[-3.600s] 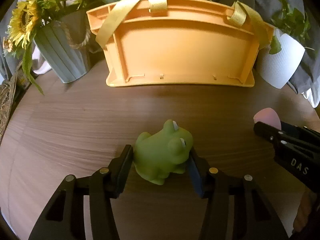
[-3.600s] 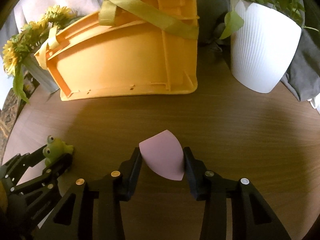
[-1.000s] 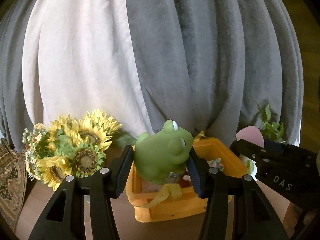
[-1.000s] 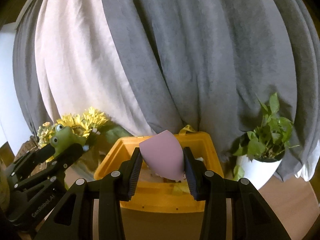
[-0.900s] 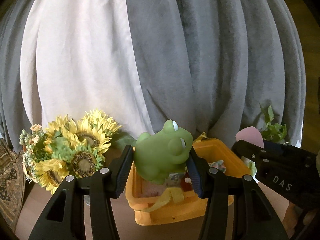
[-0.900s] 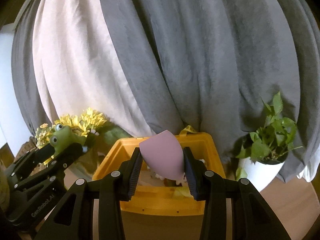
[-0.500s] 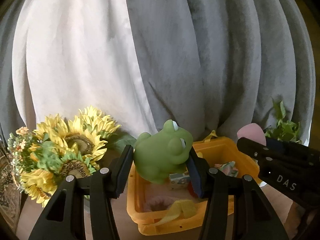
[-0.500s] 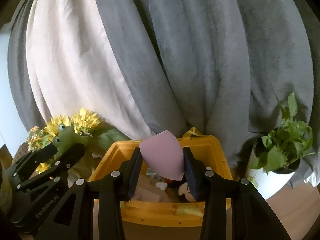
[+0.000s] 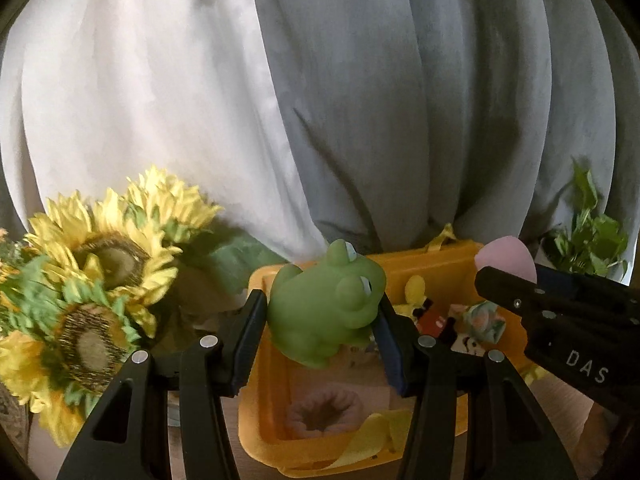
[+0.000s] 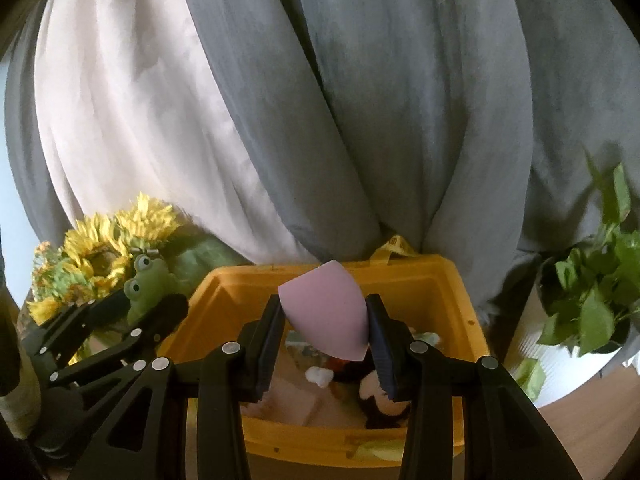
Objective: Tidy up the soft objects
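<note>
My left gripper (image 9: 320,316) is shut on a green soft frog (image 9: 324,312) and holds it in the air above the near left part of an orange basket (image 9: 256,432). My right gripper (image 10: 325,322) is shut on a pink teardrop sponge (image 10: 326,314) and holds it above the same orange basket (image 10: 312,446). The basket holds several soft toys and a pink ring-shaped piece (image 9: 324,414). In the right wrist view the frog (image 10: 146,282) sits at the left. In the left wrist view the sponge tip (image 9: 506,256) shows at the right.
A bunch of sunflowers (image 9: 88,292) stands left of the basket. A white pot with a green plant (image 10: 592,312) stands to its right. Grey and white curtains (image 10: 320,100) hang behind. A brown wooden table (image 10: 592,436) lies beneath.
Both grippers have moved forward over the basket, so more of its inside shows. Each still holds its object.
</note>
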